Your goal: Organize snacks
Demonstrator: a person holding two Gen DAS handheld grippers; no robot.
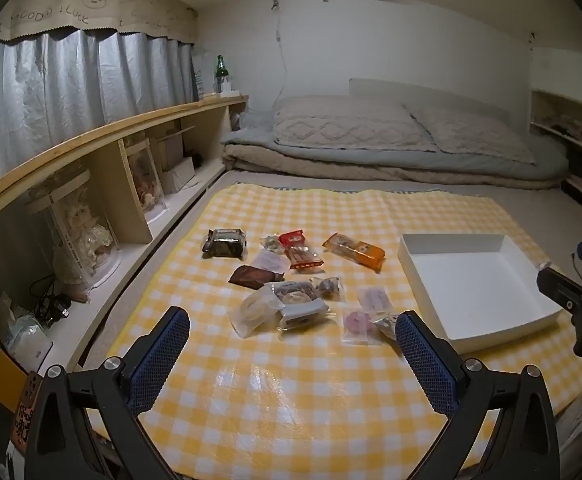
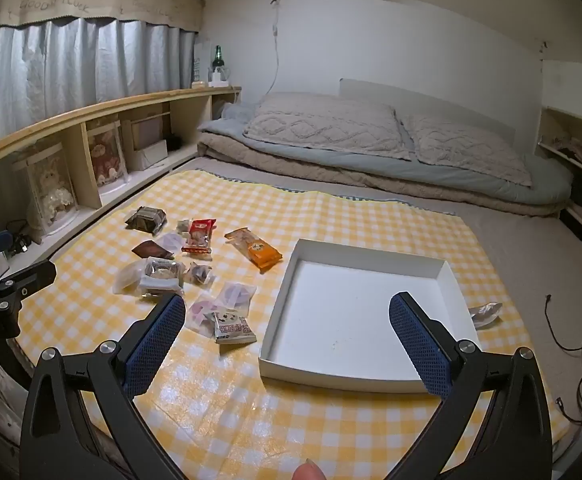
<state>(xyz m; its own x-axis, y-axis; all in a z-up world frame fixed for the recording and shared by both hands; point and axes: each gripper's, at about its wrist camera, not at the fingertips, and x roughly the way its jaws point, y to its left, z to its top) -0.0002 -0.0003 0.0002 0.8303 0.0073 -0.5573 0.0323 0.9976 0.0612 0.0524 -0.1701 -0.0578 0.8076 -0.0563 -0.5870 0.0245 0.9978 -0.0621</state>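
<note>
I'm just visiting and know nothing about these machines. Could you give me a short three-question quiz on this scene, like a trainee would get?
1. True or false: the white box already holds snacks.
2. The orange packet lies: A) inside the box, B) on the checkered mat, C) on the shelf.
3. Fill in: both the left tongs and the right tongs are ____.

Key: 1 false, it is empty; 2 B; 3 open, holding nothing.

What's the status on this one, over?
Both hand-held grippers, left and right, open, holding nothing. Snacks scattered on mat, white box empty. Nothing blocking.
</note>
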